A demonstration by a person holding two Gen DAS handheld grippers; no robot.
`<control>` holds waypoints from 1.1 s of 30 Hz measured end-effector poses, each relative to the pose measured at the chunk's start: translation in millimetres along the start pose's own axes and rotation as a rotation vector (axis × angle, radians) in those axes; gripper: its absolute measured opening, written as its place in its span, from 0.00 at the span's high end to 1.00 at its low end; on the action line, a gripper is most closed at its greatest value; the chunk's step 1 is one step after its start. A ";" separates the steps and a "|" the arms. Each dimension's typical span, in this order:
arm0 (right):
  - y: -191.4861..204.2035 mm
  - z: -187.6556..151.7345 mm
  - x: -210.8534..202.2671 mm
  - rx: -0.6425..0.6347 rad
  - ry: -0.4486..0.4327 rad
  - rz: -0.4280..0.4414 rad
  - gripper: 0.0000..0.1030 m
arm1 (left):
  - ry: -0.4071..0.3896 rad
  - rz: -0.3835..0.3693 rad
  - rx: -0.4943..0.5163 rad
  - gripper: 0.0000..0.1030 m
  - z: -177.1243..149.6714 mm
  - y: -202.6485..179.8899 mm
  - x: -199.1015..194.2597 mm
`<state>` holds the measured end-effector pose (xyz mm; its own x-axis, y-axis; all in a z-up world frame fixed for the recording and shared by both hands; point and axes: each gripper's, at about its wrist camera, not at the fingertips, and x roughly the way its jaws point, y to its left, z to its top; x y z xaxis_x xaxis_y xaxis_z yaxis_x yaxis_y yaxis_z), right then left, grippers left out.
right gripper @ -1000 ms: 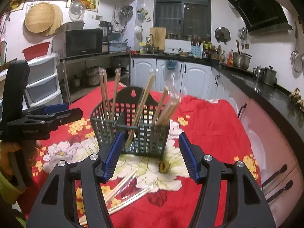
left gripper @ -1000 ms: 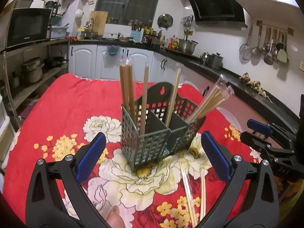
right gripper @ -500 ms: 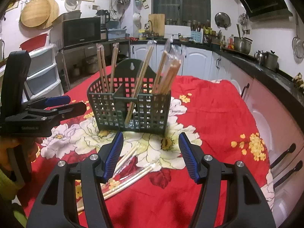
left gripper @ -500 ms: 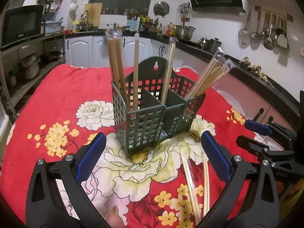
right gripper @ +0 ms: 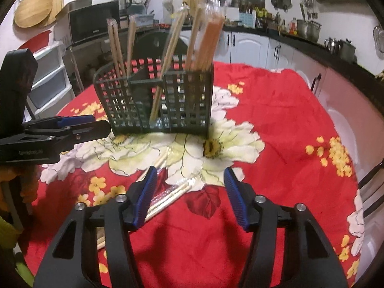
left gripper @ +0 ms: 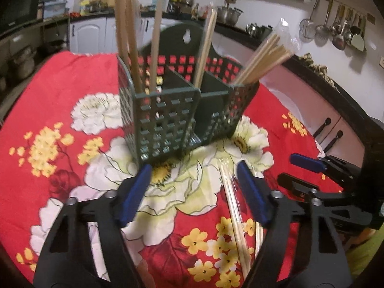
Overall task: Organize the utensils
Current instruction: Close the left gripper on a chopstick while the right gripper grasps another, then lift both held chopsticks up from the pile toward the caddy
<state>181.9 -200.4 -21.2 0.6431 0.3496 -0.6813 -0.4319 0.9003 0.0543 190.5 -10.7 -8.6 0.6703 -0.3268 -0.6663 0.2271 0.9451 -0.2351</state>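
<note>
Dark green plastic basket (left gripper: pixel 182 110) sits mid-table on the red flowered cloth (left gripper: pixel 60 96), wrapped chopsticks standing in its compartments. More wrapped chopsticks (left gripper: pixel 236 213) lie flat just in front of it, likely next to go in. Left gripper (left gripper: pixel 194 192) jaws apart, empty, low over the cloth beside them. Right gripper (right gripper: pixel 189 192) also apart, empty, with the loose pairs (right gripper: pixel 168 196) at its left finger.

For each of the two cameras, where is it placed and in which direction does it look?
Left wrist: sits on the left gripper, faces the green basket across the floral tablecloth; own open fingers show.
Right wrist: sits on the right gripper, faces the same basket; own open fingers show.
Shared: basket, loose chopsticks, and each shows the other gripper.
</note>
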 end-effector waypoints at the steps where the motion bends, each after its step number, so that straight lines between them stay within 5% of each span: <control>1: -2.1 -1.5 6.5 0.013 0.021 0.009 0.53 | 0.011 -0.008 -0.002 0.44 -0.3 -0.3 3.4; 12: -14.4 1.2 51.1 0.125 0.129 0.057 0.63 | 0.129 -0.073 0.015 0.61 5.2 -14.8 43.6; 21: -22.3 -1.1 59.6 0.128 0.129 0.037 0.93 | 0.185 -0.086 0.032 0.65 10.8 -29.7 76.1; 33: -27.8 3.1 28.7 0.101 0.045 -0.005 0.94 | 0.212 -0.065 0.076 0.88 13.7 -39.6 104.4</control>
<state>214.2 -214.5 -40.0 0.6154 0.3351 -0.7134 -0.3615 0.9243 0.1223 261.1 -82.2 -59.1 0.4904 -0.3737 -0.7873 0.3228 0.9170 -0.2342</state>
